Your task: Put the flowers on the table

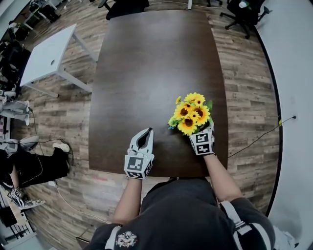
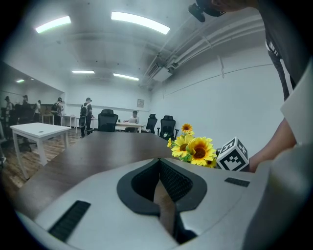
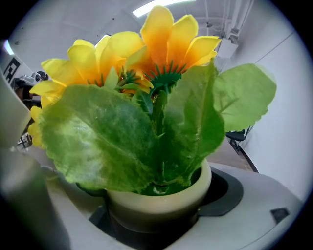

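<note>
A bunch of yellow sunflowers (image 1: 191,113) with broad green leaves stands in a small cream pot (image 3: 161,197). My right gripper (image 1: 201,134) is shut on that pot, over the near right part of the dark brown table (image 1: 151,73); the blooms hide the pot in the head view. Whether the pot touches the tabletop is hidden. The flowers (image 2: 194,148) also show at the right of the left gripper view, beside the right gripper's marker cube (image 2: 233,155). My left gripper (image 1: 145,138) rests shut and empty near the table's front edge, left of the flowers.
A white side table (image 1: 49,54) stands left of the brown table on the wooden floor. Black office chairs (image 1: 242,12) sit at the far end. A cable (image 1: 259,136) runs along the floor on the right. People stand far back in the room (image 2: 85,114).
</note>
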`<state>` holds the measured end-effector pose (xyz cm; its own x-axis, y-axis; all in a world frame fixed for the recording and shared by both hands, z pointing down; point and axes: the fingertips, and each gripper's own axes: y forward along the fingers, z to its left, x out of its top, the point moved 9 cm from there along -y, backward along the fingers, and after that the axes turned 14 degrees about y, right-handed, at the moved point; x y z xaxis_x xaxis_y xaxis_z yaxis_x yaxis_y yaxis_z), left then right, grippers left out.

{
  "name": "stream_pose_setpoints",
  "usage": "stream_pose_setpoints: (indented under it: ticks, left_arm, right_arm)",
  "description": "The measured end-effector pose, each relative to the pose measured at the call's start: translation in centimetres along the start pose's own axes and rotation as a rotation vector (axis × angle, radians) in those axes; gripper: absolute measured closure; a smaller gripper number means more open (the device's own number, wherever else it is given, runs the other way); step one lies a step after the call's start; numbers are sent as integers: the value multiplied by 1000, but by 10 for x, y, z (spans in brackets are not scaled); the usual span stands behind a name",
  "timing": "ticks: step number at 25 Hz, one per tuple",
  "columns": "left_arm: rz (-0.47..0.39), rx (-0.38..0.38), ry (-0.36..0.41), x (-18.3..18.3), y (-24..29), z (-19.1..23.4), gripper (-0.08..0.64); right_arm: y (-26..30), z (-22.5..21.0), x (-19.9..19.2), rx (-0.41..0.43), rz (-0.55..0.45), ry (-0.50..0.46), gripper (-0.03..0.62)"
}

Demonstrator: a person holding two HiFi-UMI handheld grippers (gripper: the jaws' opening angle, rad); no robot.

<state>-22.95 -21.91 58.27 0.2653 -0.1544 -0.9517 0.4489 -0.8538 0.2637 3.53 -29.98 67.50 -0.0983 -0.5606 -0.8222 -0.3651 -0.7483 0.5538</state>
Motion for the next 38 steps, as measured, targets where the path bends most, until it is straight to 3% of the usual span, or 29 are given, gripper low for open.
stream_pose_setpoints:
  ticks: [12, 17, 32, 34, 38]
  left_arm:
    - [-28, 32, -14, 4, -16, 7, 554]
    - [-39, 49, -53, 1, -26, 12, 554]
    - [-79, 48, -65, 9, -47, -1, 554]
    - [-88, 45, -66, 10, -49, -5, 554]
    - [-99, 34, -66, 12, -55, -13, 554]
  right_arm:
    - [-4, 4, 2, -6, -32, 39, 61]
    - [-13, 7, -1, -26, -38, 34, 61]
    - [-85, 22, -8, -12, -69, 27, 71]
    - [-94, 23, -9, -29, -82, 9, 130]
    - [-111, 26, -7, -79, -110, -12, 323]
